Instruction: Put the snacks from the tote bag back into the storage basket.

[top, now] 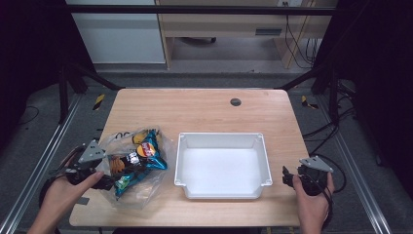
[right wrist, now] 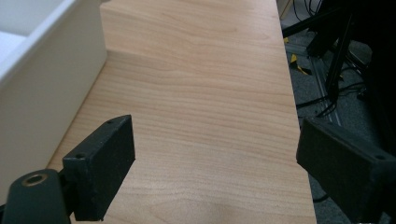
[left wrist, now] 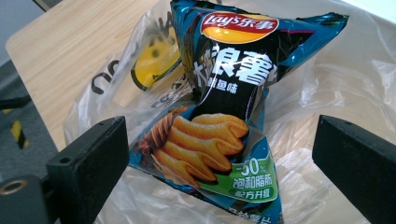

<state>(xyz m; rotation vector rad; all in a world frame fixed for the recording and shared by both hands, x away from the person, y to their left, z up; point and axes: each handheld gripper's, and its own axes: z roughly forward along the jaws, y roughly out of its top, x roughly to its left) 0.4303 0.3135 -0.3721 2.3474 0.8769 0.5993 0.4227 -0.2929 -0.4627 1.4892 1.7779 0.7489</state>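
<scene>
Work looks like it has only just begun: the snacks seem meant to go from the bag into the tub, and none has gone yet.

On the left side of the desk (top: 204,105) lies a clear plastic bag (top: 127,195). It is thin, crinkly and shiny, with a black and yellow print on it. Inside it sit a few snack packs. The one on top is a Lay's chip packet (left wrist: 229,116). It is dark blue and black, puffy like a little pillow, with a glossy skin, a red and yellow badge, and a picture of wavy golden chips. The other packs under it are too small to name.

The left gripper (top: 104,181) rests at the near left edge of the bag, held in a person's hand. Its black fingers (left wrist: 91,163) stand wide apart, one on each side of the chip packet, and they grip nothing. They look blocky, flat and a bit rough.

In the middle of the desk sits a white plastic tub (top: 267,161). It is smooth and hard, shaped like a box with round corners and a lip on top. Nothing is in it.

On the right, the right gripper (top: 288,178) waits just beside the tub's right wall. Its fingers (right wrist: 100,170) are spread wide too and hold nothing, over bare pale wood with fine lines.

So every pack is left to move.
</scene>
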